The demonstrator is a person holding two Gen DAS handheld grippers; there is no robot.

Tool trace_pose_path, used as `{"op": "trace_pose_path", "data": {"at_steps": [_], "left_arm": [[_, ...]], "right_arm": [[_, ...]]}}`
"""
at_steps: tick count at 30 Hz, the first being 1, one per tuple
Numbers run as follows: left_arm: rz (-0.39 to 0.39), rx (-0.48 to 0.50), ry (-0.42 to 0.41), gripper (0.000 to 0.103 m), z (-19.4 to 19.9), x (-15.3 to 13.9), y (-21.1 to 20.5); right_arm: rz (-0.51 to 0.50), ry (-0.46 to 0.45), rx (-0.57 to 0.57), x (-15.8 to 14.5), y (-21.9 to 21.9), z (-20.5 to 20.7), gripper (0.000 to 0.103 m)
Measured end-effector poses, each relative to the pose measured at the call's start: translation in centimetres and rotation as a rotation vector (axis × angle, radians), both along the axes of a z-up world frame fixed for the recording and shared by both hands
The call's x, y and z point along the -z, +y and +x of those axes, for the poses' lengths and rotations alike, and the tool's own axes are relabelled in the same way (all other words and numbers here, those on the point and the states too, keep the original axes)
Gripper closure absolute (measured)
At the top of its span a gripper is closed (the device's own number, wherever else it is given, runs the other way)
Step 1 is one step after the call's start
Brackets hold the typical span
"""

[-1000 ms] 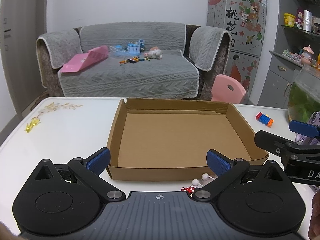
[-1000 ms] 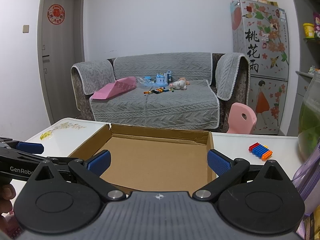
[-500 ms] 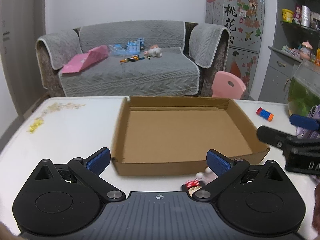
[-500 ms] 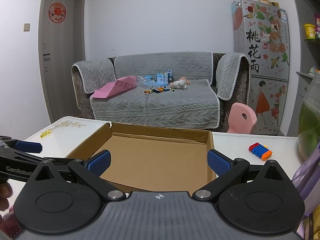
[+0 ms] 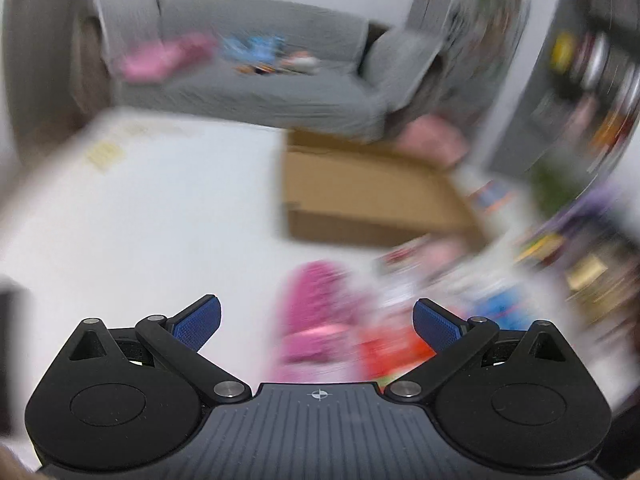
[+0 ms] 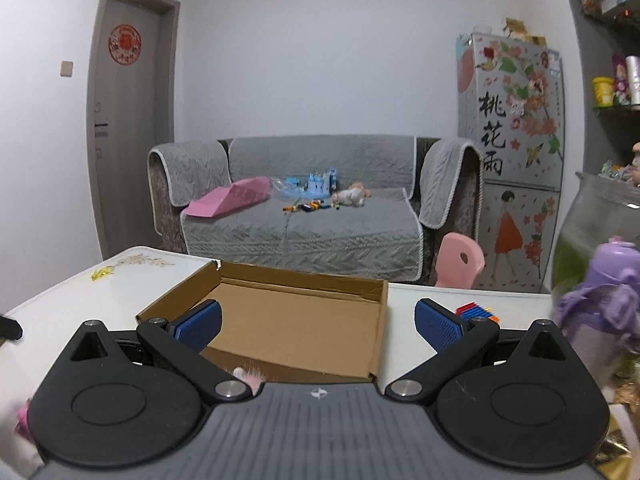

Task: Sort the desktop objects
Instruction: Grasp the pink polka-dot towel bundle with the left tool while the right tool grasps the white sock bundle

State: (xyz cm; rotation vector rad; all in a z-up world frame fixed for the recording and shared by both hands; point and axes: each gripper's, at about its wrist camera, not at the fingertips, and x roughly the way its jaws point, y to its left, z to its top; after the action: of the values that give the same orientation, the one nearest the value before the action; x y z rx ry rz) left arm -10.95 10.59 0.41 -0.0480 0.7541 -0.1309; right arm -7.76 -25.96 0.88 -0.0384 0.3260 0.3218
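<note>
Your left tongs (image 5: 316, 320) & right tongs (image 6: 316, 322) are both wide apart, holding nothing. The cardboard box (image 6: 296, 320) sits mid-desk (image 6: 460, 304), w/ blurry pink toys (image 5: 316, 312) by the near edge.

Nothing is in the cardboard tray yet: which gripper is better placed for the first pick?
Probably left. The left gripper is open, aimed at blurred pink and red items. The right gripper faces the empty brown cardboard tray.

The cardboard box (image 6: 296, 320) lies open-topped ahead. Bare desk (image 6: 416, 312) flanks it. A purple bottle (image 6: 600, 304) crowds the right edge.
</note>
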Motion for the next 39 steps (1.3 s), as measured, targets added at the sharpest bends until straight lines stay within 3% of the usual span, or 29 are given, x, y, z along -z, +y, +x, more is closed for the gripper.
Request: {"op": "trace_pose_path", "data": {"at_steps": [1, 2, 5, 12, 16, 20, 29, 30, 35, 39], "left_arm": [[0.101, 0.008, 0.008, 0.0, -0.1, 0.4, -0.9], [0.137, 0.022, 0.02, 0.0, 0.0, 0.8, -1.4], [0.18, 0.049, 0.051, 0.0, 0.7, 1.9, -2.6], [0.162, 0.04, 0.113, 0.0, 2.7, 4.4, -3.1], [0.217, 0.039, 0.127, 0.0, 3.4, 4.9, -3.9], [0.192, 0.046, 0.144, 0.0, 3.8, 5.0, -4.1], [0.186, 0.008, 0.201, 0.0, 6.6, 6.4, -3.4], [0.185, 0.004, 0.207, 0.0, 6.7, 6.6, -3.3], [0.16, -0.006, 0.271, 0.0, 7.2, 8.0, -2.9], [0.135, -0.024, 0.296, 0.0, 7.4, 9.0, -2.6]], "right_arm": [[-0.005, -0.003, -0.007, 0.2, -0.2, -0.5, 0.0], [-0.012, -0.007, -0.015, 0.5, -0.5, -1.1, 0.0], [-0.035, 0.007, -0.038, 1.2, -0.8, -2.2, 0.0], [-0.132, 0.066, -0.121, 4.9, 0.4, -4.8, 0.0], [-0.202, 0.152, -0.174, 7.5, 2.1, -4.7, 0.0], [-0.285, 0.162, -0.193, 8.4, 3.8, -4.3, 0.0], [-0.276, 0.217, -0.185, 10.2, 3.4, -3.8, 0.001], [-0.275, 0.233, -0.184, 10.5, 3.3, -3.8, 0.003], [-0.265, 0.305, -0.175, 11.6, 2.9, -3.8, 0.036], [-0.23, 0.332, -0.182, 11.5, 2.2, -3.9, 0.037]]}}
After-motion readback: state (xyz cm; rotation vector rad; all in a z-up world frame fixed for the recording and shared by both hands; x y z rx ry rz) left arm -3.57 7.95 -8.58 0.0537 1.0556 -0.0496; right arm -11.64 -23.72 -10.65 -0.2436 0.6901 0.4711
